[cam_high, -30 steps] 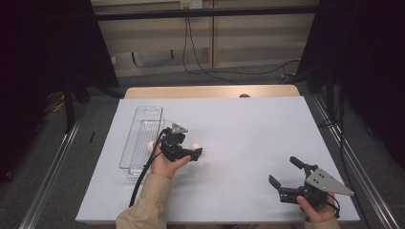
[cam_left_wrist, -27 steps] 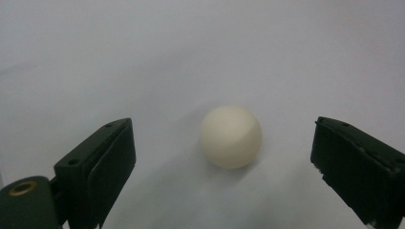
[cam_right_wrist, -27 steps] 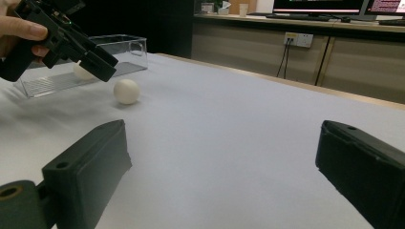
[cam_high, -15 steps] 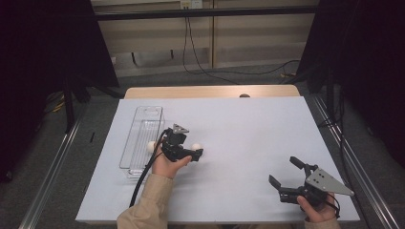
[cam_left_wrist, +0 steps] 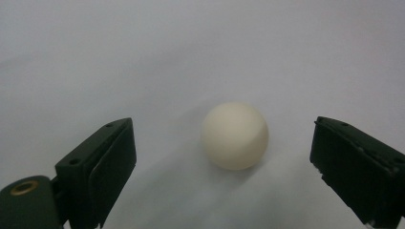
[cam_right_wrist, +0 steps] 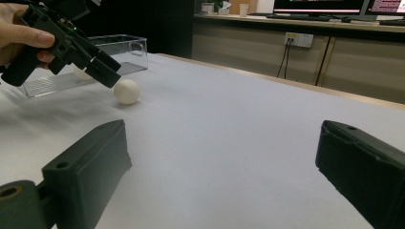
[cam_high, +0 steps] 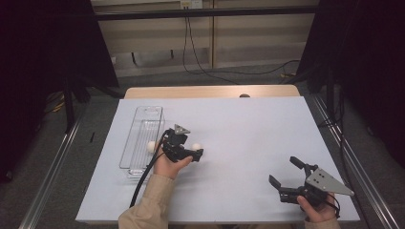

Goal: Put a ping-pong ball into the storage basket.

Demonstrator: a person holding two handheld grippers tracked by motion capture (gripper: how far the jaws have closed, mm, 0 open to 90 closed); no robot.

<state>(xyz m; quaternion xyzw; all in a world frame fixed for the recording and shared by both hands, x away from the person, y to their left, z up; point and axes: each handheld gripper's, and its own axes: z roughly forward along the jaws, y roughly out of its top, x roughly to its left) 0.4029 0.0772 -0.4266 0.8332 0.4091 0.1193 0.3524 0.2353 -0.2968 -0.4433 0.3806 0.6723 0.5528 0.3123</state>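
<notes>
— Where is the ball?

— The white ball (cam_left_wrist: 234, 135) sits on the white counter (cam_high: 248, 129), right between my left fingers (cam_left_wrist: 102, 167). It is a bit nearer the one on the right side of the left gripper view. Neither touches it.

— Are you holding it?

— No. My left gripper (cam_high: 191, 151) is wide open with nothing in it. My right gripper (cam_high: 285, 171) is open and empty too, well apart from the ball.

— Which hand should take it?

— I think the left. It just has to squeeze. The clear tray (cam_high: 142, 138) is just beside it.
</notes>
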